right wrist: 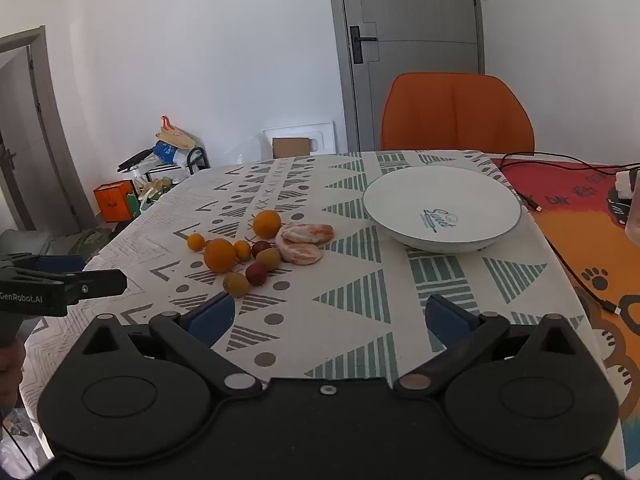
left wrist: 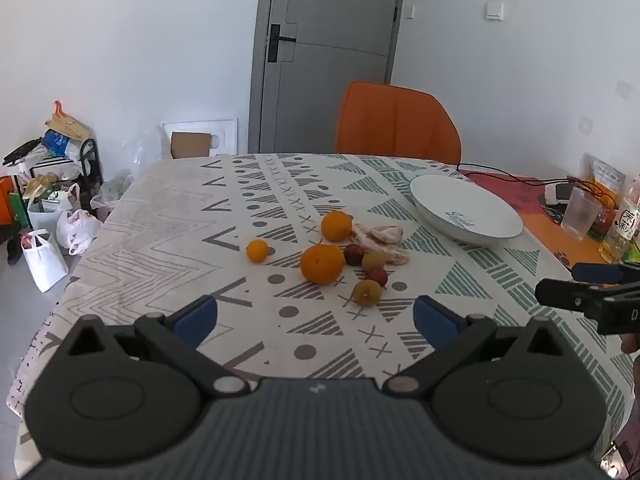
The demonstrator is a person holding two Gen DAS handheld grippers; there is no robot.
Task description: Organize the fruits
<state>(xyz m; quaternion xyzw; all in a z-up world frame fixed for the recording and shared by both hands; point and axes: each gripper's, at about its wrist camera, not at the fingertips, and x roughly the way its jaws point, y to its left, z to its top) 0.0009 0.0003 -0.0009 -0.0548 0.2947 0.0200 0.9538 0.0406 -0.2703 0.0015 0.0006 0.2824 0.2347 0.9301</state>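
Note:
A cluster of fruit lies mid-table on the patterned cloth (left wrist: 180, 216): a large orange (left wrist: 322, 263), a second orange (left wrist: 336, 225), a small orange (left wrist: 257, 250), peeled orange pieces (left wrist: 386, 240) and several small red and yellowish fruits (left wrist: 367, 292). The same cluster shows in the right wrist view (right wrist: 220, 255). A white bowl (left wrist: 466, 210) (right wrist: 442, 206) stands empty to the right of the fruit. My left gripper (left wrist: 316, 320) is open and empty, short of the fruit. My right gripper (right wrist: 330, 322) is open and empty, short of the bowl and fruit.
An orange chair (left wrist: 396, 124) stands behind the table. A plastic cup (left wrist: 580, 216), bottle (left wrist: 624, 224) and cables (right wrist: 568, 168) sit at the table's right side on an orange mat (right wrist: 580, 216). Bags and a rack (left wrist: 52, 200) crowd the floor at left.

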